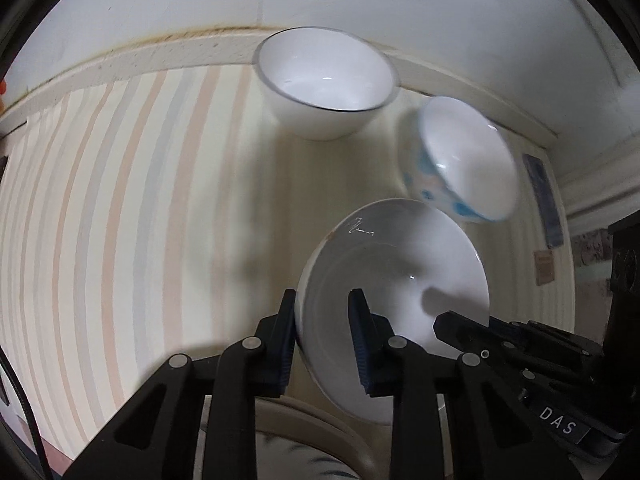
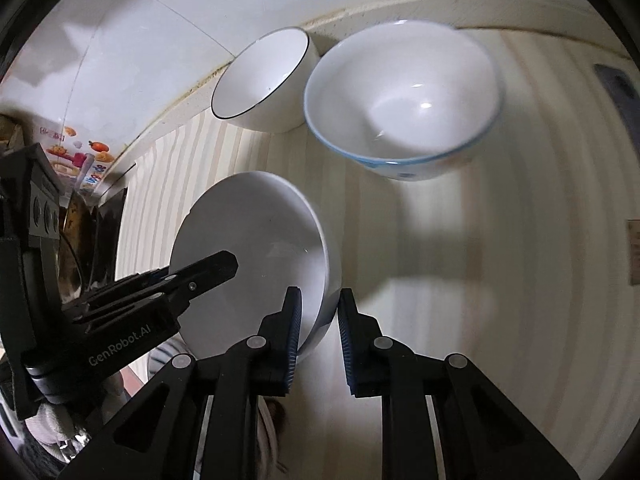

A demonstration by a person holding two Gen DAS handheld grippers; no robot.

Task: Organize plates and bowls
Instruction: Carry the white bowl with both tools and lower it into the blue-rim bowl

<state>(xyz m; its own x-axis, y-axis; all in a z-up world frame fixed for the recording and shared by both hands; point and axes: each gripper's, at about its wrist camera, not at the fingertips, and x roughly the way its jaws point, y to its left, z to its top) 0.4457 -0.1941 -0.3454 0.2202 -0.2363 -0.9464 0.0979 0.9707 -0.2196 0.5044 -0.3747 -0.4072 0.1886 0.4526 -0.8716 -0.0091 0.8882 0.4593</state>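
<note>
- Nearest, the left gripper (image 1: 322, 332) straddles the rim of a plain white glazed ceramic bowl (image 1: 400, 272), one blue-ribbed pad outside the wall and the other inside; the outer pad looks pressed to the wall, but I cannot tell whether the inner one bears on it, so a firm clench is not certain.
- Opposite, the right gripper (image 2: 318, 334) has the same bowl's (image 2: 256, 248) far rim between its pads, the inner pad against the glaze and a visible gap at the outer one, so it reads as not clamped.
- The bowl is tilted steeply between the two tools, over the pale striped tablecloth (image 1: 120, 220); whether its foot touches the cloth is hidden.
- Handling, as a judgement: stiff, fairly heavy for a thin rim pinch, slick with glaze and breakable, so it may pivot or slip; hold deep over the rim, wall between the pads, and keep it low.
- Farther on, just beside it, stands a white bowl with blue rim and blue floral outside (image 1: 464, 160), a likely nest.
- Farthest, near the wall ledge, sits a white bowl with a thin dark rim line (image 1: 326, 80), close beside the blue-rimmed one.
</note>
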